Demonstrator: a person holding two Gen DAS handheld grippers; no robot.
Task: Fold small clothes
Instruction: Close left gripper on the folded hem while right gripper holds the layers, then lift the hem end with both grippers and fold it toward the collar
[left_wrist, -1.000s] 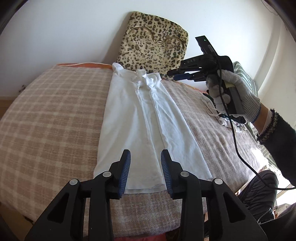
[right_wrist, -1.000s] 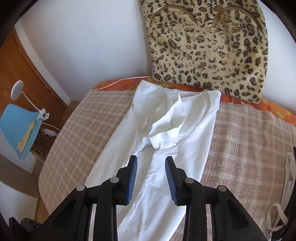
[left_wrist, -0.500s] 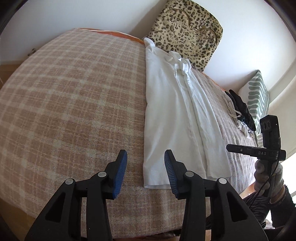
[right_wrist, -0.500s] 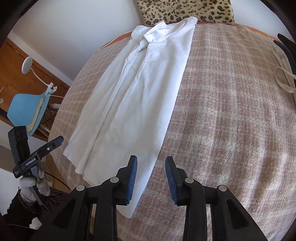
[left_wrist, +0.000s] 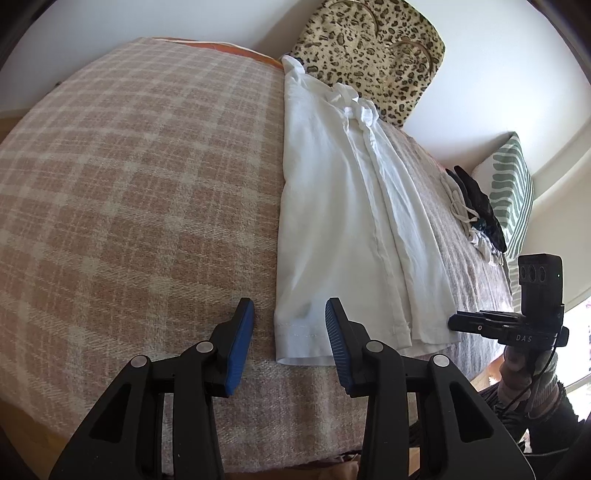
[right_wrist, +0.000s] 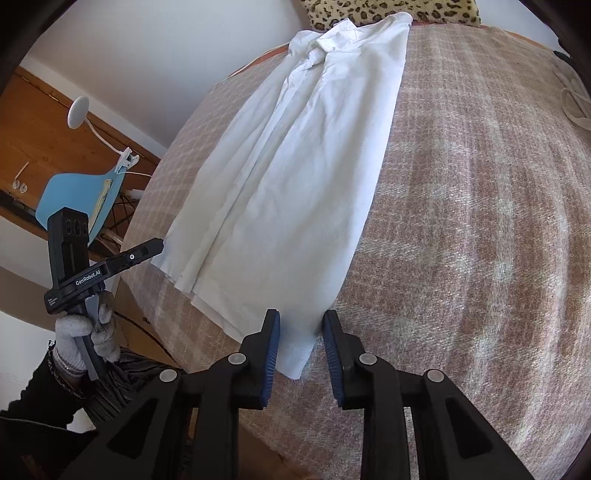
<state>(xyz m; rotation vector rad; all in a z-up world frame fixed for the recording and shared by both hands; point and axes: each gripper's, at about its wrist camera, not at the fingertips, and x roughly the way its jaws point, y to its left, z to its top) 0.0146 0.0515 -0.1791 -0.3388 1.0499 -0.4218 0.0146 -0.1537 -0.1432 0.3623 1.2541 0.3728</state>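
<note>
A long white garment lies flat lengthwise on the plaid bed cover, folded into a narrow strip, its collar end by the leopard cushion. My left gripper is open, just above the near left corner of its hem. My right gripper is open, just above the garment at the hem's other corner. Each gripper shows in the other's view: the right one at the hem's right corner, the left one at the hem's left corner.
A leopard-print cushion leans on the wall at the bed's head. A pile of dark and white small clothes and a green striped pillow lie at the right. A blue chair and a lamp stand beside the bed.
Both grippers have come down from the garment's far end to its near hem, one at each corner. Both stay open.
</note>
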